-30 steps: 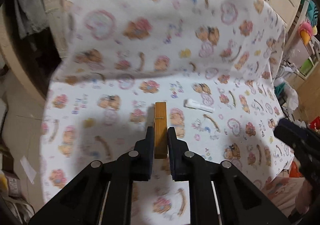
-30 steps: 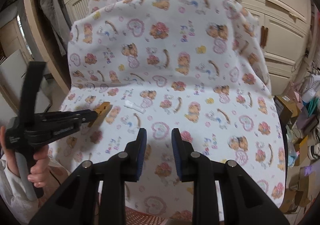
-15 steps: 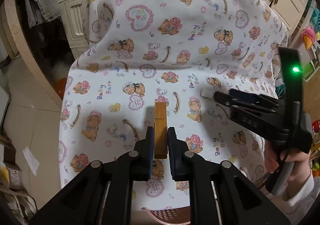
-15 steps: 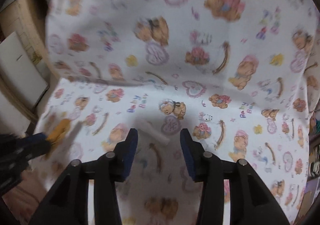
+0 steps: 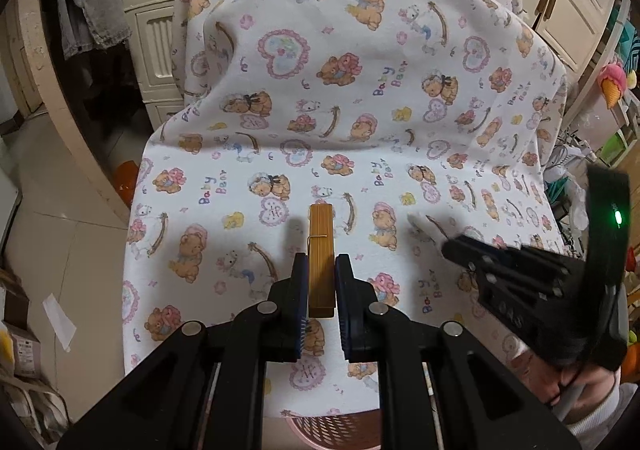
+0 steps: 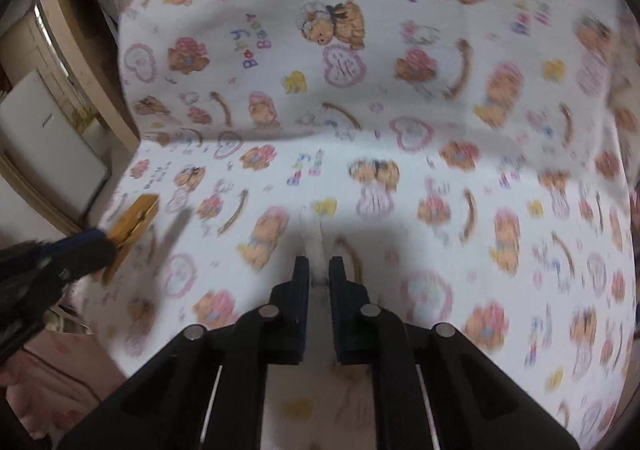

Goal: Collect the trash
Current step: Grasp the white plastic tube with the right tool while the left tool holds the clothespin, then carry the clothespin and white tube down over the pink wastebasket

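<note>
Right wrist view: right gripper (image 6: pixel 319 270) jaws just closed on a small white scrap (image 6: pixel 312 234) lying on the cloth-covered seat (image 5: pixel 360 90).
Left gripper (image 5: pixel 321 278): clamped on a wooden clothespin (image 5: pixel 320 246).
Basket (image 5: pixel 332 430): below the seat edge.
Advice: lift straight up, avoid pinching the cloth.

Cream louvred cabinet doors (image 5: pixel 160 10) stand behind a bear-print sheet (image 5: pixel 360 90). Grey clothing (image 5: pixel 92 10) hangs at left above a pale tiled floor (image 5: pixel 60 242); toys (image 5: pixel 612 80) clutter the right.
</note>
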The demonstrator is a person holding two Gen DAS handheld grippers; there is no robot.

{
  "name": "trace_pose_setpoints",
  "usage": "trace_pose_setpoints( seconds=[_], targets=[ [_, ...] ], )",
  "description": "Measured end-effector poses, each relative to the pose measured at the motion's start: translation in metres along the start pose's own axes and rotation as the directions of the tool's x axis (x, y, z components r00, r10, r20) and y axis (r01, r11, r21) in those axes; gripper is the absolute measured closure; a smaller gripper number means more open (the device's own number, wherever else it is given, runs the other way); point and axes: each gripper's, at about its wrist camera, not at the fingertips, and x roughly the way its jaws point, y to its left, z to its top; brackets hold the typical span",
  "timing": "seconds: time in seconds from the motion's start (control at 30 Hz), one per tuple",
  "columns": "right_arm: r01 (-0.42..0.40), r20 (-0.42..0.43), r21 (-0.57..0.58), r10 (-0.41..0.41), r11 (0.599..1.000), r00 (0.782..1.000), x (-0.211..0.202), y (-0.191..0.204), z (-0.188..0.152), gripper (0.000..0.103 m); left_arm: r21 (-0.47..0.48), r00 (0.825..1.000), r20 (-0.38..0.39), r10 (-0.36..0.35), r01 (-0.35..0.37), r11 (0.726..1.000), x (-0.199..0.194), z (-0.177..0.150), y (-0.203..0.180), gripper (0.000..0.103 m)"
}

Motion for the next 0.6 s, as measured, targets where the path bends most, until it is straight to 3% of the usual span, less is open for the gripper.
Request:
trace_pose_setpoints(
  seconds=[0.17, 0.37, 0.6],
  targets=[
    [0.018, 0.012, 0.0, -0.018, 1.0, 1.0, -0.023, 0.003, -0.019, 0.094, 0.01, 1.0, 0.001, -0.006, 0.006, 1.0, -0.004, -0.007, -0.002, 0.091],
    [0.002, 0.072, 0.024, -0.004, 1.0, 0.997, -0.061, 0.004, -0.034, 0.094, -0.002, 0.998, 0.006, -0.064, 0.064, 0.998, -0.024, -0.012, -0.003, 0.091],
    [-0.042, 0.118, 0.081, 0.032, 0.996, 0.992, -0.094, 0.0, -0.044, 0.094, 0.027, 0.998, -0.007, -0.054, 0.055, 0.998, -0.05, -0.025, -0.022, 0.091]
  ],
)
